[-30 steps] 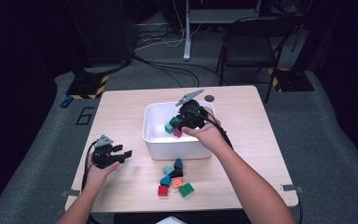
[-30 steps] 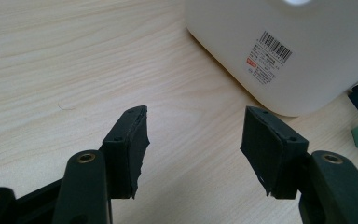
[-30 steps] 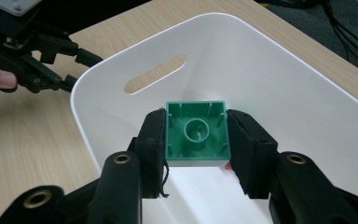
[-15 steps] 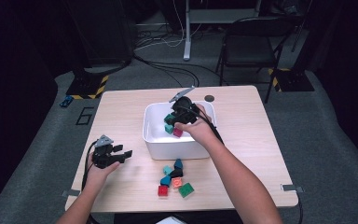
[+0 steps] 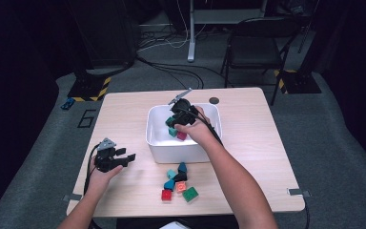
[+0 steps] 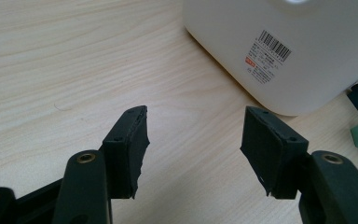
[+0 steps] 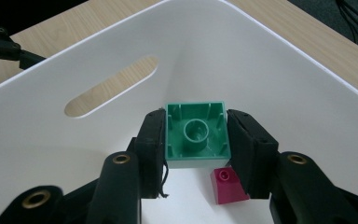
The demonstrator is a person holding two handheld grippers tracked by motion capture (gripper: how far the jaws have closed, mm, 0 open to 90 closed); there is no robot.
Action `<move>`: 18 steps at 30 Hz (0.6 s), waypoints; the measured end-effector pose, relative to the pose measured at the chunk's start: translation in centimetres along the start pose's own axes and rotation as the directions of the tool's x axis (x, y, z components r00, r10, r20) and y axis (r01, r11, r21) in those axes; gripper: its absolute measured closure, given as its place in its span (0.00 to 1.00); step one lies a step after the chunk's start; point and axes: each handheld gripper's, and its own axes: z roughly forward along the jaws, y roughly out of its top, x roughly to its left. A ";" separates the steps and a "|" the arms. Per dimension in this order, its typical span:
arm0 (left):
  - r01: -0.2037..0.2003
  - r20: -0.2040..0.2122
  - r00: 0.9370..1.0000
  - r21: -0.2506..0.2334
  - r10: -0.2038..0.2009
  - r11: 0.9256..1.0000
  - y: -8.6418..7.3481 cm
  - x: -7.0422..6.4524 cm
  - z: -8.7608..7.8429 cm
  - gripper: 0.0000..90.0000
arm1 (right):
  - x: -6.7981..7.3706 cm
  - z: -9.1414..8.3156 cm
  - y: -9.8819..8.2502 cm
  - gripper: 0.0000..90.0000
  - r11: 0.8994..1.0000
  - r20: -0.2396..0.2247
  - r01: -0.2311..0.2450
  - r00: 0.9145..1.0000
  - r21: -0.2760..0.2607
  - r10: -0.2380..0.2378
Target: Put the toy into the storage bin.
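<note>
My right gripper (image 7: pixel 196 127) is shut on a green brick (image 7: pixel 196 135), its hollow underside turned toward the camera, inside a white bin (image 7: pixel 270 70). A small magenta brick (image 7: pixel 227 184) lies on the bin floor just below it. From the high view, the right gripper (image 5: pixel 173 125) reaches down into the bin (image 5: pixel 155 138) with the green brick (image 5: pixel 172 131) beside the magenta brick (image 5: pixel 182 136). My left gripper (image 5: pixel 128 157) hovers over the table left of the bin. Its jaws (image 6: pixel 193 140) stand open with nothing between them.
Several loose bricks lie on the table in front of the bin: a red one (image 5: pixel 167 194), a green one (image 5: pixel 189 193), an orange one (image 5: pixel 180 187), teal and dark blue ones behind. The bin's labelled wall (image 6: pixel 284 46) stands ahead of the left gripper. A black chair (image 5: pixel 259 43) stands beyond the table.
My right gripper has moved left and down into the bin, still holding the green brick. The left gripper has stayed where it was.
</note>
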 end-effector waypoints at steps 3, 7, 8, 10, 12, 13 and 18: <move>0.000 0.002 1.000 0.007 0.000 1.000 0.0 0.1 -0.1 0.45 | -0.1 0.5 0.1 0.63 1.000 0.005 -0.004 1.000 0.010 0.004; -0.001 0.000 1.000 0.003 0.001 1.000 0.0 0.0 -0.1 0.45 | -0.1 1.0 0.2 0.56 0.999 0.014 -0.013 1.000 0.029 0.013; -0.001 0.000 1.000 0.003 0.001 1.000 0.0 0.0 -0.1 0.45 | -0.1 1.0 0.2 0.56 0.999 0.013 -0.012 1.000 0.031 0.012; 0.000 0.000 1.000 0.004 0.000 1.000 0.0 0.1 -0.1 0.45 | 0.0 0.8 0.2 0.56 1.000 0.016 -0.006 1.000 0.027 0.006; 0.001 0.000 1.000 0.004 -0.001 1.000 0.0 0.1 -0.1 0.45 | 0.0 0.3 0.2 0.56 1.000 0.014 0.005 1.000 0.029 -0.006; 0.000 -0.001 1.000 0.004 0.000 1.000 0.0 0.1 -0.1 0.45 | 0.1 0.0 0.1 0.56 1.000 0.013 0.005 1.000 0.028 -0.005; -0.002 -0.003 1.000 0.002 0.002 1.000 0.0 0.0 0.0 0.45 | 0.3 -1.7 -0.1 0.55 1.000 0.004 0.017 1.000 0.016 -0.017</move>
